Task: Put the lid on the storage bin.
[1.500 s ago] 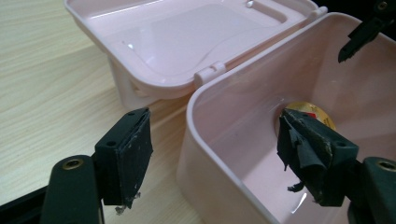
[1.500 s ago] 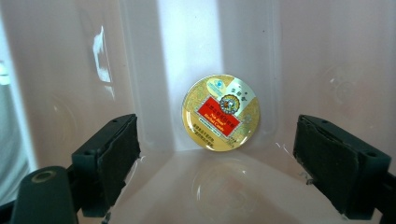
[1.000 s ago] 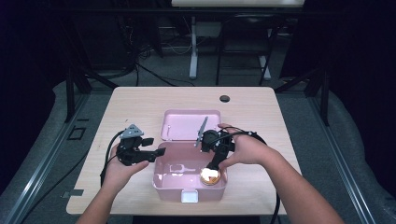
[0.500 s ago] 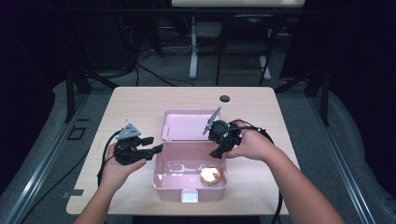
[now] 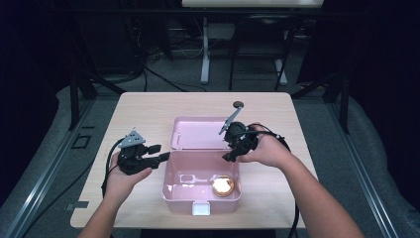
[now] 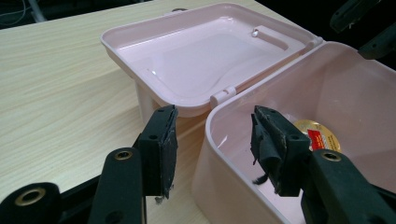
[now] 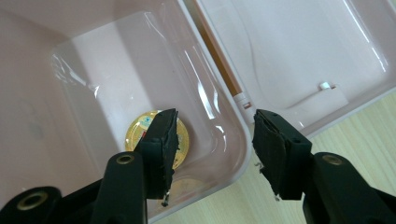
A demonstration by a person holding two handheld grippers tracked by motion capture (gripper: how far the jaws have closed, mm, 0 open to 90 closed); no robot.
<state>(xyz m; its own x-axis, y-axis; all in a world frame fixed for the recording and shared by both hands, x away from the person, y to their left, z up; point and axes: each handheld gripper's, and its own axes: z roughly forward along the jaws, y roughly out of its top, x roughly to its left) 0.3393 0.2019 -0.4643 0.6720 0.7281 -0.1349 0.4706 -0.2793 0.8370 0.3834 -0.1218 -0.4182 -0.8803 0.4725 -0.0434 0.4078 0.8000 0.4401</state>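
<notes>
- One gold round tin [image 5: 222, 186] lies on the floor of the open pink box [image 5: 171, 184] on the worktop [image 5: 143, 106].
- Left gripper [image 6: 212, 140] straddles the box's left wall, jaws apart, just been closing.
- Right gripper [image 7: 215, 140] empty, half-open above the right rim.
- Steady the wall before swinging the lid [image 5: 198, 131].

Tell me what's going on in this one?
A person works at a table with a tool in each hand, around an open pink box whose lid lies folded back. A round gold tin sits on the box floor. The left tool straddles the box's near wall, its jaws just closing but not yet pressing on it. The right tool hovers over the box's far corner, jaws apart and empty, just above the tin.
</notes>
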